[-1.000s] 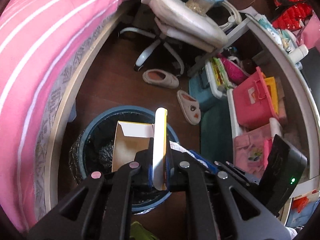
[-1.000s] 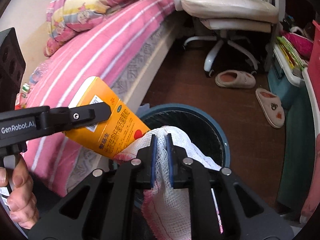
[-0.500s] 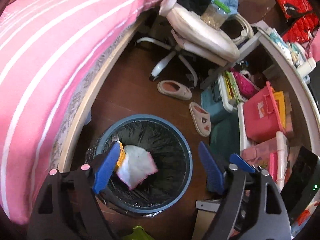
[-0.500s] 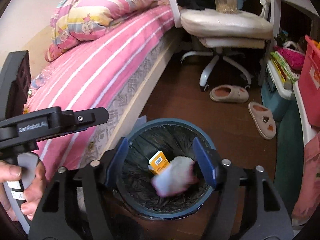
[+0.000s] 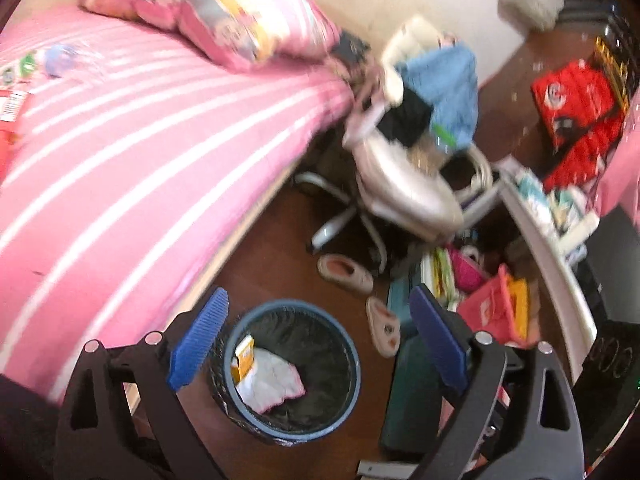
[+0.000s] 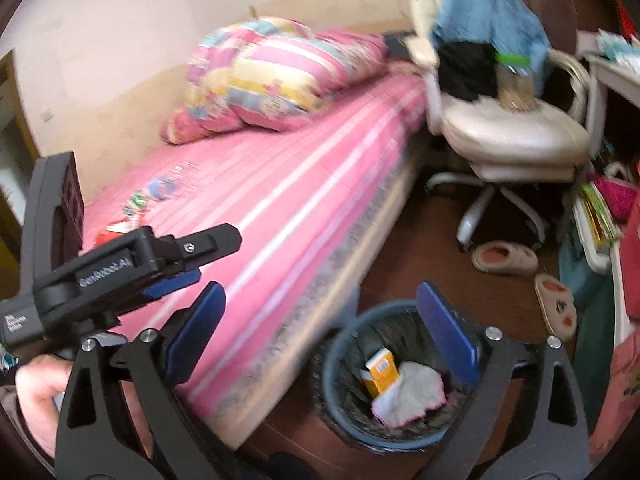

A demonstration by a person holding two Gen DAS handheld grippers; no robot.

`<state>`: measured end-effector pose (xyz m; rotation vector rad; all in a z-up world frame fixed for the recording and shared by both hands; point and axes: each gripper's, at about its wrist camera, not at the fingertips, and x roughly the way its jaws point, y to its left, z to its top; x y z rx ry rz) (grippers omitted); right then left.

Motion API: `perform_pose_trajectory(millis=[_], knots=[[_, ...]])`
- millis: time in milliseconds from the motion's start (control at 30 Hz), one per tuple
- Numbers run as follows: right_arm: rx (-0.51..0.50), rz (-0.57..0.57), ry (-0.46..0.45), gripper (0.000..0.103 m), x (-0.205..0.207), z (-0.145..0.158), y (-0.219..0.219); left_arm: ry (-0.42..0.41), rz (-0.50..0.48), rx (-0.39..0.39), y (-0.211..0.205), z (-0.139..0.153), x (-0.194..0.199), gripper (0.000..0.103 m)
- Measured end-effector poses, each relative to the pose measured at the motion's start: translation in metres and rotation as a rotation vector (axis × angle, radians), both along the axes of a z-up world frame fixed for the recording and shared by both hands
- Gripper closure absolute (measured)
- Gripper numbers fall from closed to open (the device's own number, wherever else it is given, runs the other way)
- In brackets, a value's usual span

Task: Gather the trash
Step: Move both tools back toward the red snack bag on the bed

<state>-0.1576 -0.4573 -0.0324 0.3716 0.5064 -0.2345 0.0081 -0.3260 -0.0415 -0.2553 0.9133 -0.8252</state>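
A blue round trash bin with a black liner stands on the floor by the bed; it also shows in the right wrist view. Inside lie a yellow carton and a white cloth with pink edging. My left gripper is open and empty, above the bin. My right gripper is open and empty, above and left of the bin. The left gripper's body shows in the right wrist view, over the bed. Small wrappers lie on the bed.
A pink striped bed fills the left side, with a folded quilt. A white office chair holds clothes and a jar. Two slippers lie on the brown floor. Shelves with pink boxes stand on the right.
Both grippers opened and dropped the yellow carton and the white cloth into the bin. Both have since risen and tilted up, so more of the bed and chair shows.
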Motion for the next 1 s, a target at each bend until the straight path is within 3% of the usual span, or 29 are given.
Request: perform_pose_trajectory(millis=[133, 400, 633, 1000], knots=[[-0.038, 0.064, -0.054, 0.007, 0.005, 0.032, 0.033, -0.028, 0.091, -0.078, 0.047, 0.028, 0.004, 0.012], [-0.102, 0.195, -0.124, 0.006, 0.025, 0.078, 0.102, -0.073, 0.233, -0.153, 0.14, 0.072, 0.014, 0.012], [-0.138, 0.3, -0.13, 0.006, 0.054, 0.092, 0.161, -0.117, 0.364, -0.139, 0.213, 0.089, 0.018, 0.011], [-0.197, 0.435, -0.099, 0.005, 0.099, 0.087, 0.239, -0.111, 0.517, -0.065, 0.292, 0.075, 0.036, 0.011]])
